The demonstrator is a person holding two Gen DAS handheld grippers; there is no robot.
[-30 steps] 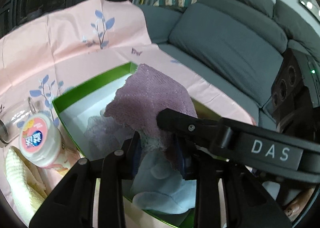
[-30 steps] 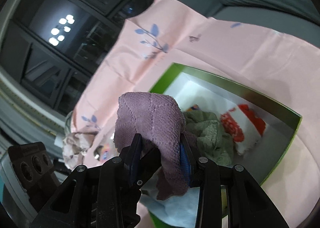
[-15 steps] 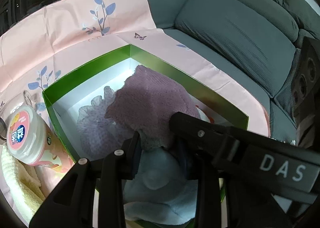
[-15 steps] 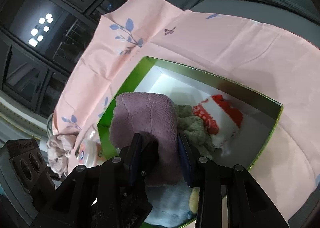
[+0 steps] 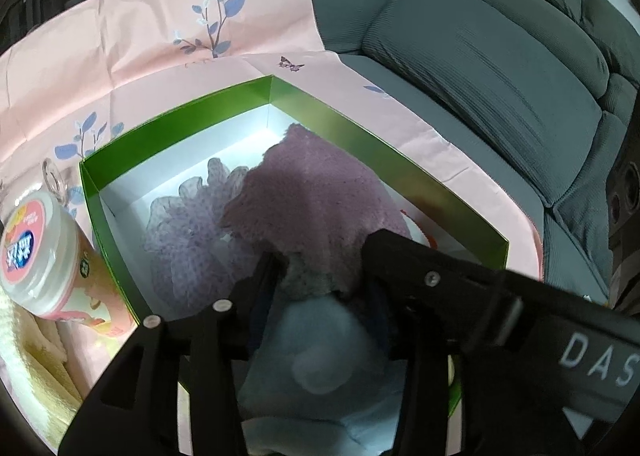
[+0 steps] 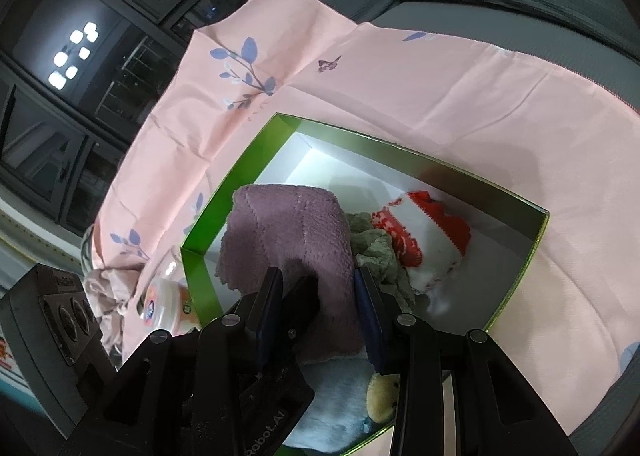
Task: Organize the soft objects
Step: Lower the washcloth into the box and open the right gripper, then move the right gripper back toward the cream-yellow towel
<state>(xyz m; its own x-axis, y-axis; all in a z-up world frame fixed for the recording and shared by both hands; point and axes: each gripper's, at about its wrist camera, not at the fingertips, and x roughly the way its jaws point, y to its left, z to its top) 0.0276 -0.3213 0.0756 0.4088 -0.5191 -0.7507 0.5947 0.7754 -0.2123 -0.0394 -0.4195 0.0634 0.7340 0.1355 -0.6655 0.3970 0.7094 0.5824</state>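
The purple cloth (image 6: 296,240) was being laid into the green box (image 5: 180,128), over the blue plush (image 5: 316,356). The right gripper (image 6: 316,296) pinched one end; the left gripper (image 5: 320,288) had just been opening, its jaws loose around the other end. Next, likely, the right should release and both withdraw

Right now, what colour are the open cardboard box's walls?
Bright green walls, white inside; clearest in the right wrist view.

Right gripper (image 6: 318,292) fingers clamping purple cloth (image 6: 292,232) over green box (image 6: 516,280), red-white cloth (image 6: 424,244) inside, pink tablecloth (image 6: 440,96)
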